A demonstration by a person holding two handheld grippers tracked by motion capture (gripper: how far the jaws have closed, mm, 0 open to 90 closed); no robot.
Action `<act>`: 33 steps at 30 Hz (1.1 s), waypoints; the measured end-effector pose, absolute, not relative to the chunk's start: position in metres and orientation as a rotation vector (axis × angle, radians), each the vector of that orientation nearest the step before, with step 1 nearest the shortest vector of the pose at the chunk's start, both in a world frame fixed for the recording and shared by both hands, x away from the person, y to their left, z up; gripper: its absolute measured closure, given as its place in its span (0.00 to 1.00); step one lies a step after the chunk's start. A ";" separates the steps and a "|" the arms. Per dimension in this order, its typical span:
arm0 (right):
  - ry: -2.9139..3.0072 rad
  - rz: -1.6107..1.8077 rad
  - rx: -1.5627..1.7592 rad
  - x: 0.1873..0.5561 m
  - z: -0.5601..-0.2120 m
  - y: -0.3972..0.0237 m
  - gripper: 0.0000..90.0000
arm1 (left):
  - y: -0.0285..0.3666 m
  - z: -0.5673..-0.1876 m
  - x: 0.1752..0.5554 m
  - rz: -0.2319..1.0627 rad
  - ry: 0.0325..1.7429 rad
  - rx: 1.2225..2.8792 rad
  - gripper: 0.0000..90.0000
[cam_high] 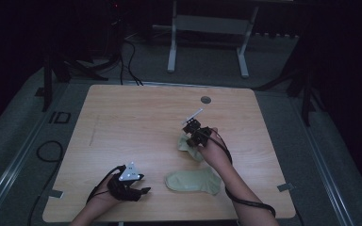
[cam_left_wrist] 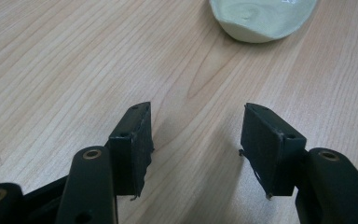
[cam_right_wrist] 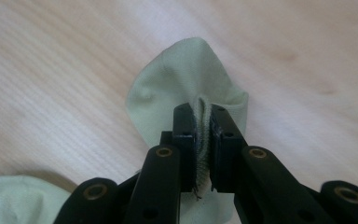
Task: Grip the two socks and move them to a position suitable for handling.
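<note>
One sock lifted, one sock lying flat

A sock [cam_right_wrist: 186,88] was pinched in the right hand-held gripper [cam_high: 195,133] at frame centre; the flat sock [cam_high: 193,181], long axis left-right, lay just right of the half-open, empty left hand-held gripper [cam_high: 139,190] on the tabletop [cam_high: 136,117].

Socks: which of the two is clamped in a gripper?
The farther sock, pinched at its edge by the right gripper and hanging from it. The nearer sock lies flat on the table, untouched; the left gripper is open.

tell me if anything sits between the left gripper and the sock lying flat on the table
Nothing visible does. The left gripper is open over bare table, and the flat sock lies straight ahead of its jaws.
</note>
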State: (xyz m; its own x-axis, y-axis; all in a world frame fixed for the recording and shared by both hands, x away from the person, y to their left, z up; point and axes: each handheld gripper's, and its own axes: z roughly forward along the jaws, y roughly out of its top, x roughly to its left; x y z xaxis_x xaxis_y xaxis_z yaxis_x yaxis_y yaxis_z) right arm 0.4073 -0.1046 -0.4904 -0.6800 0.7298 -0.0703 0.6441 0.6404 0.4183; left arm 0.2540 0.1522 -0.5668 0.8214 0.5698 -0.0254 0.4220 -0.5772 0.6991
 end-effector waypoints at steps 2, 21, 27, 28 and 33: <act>2.650 0.538 1.133 0.405 -0.502 -0.103 0.92 | 0.152 -0.566 0.254 0.265 0.721 2.267 0.48; 2.686 0.560 1.096 0.399 -0.516 -0.091 0.63 | 0.138 -0.552 0.267 0.291 0.764 2.220 0.55; 2.712 0.559 1.093 0.396 -0.514 -0.091 0.65 | 0.117 -0.532 0.283 0.409 0.704 2.238 0.77; 2.711 0.565 1.091 0.395 -0.516 -0.091 0.65 | 0.112 -0.529 0.288 0.415 0.684 2.251 0.81; 2.730 0.546 1.082 0.393 -0.518 -0.093 0.68 | 0.088 -0.527 0.317 0.465 0.651 2.299 0.94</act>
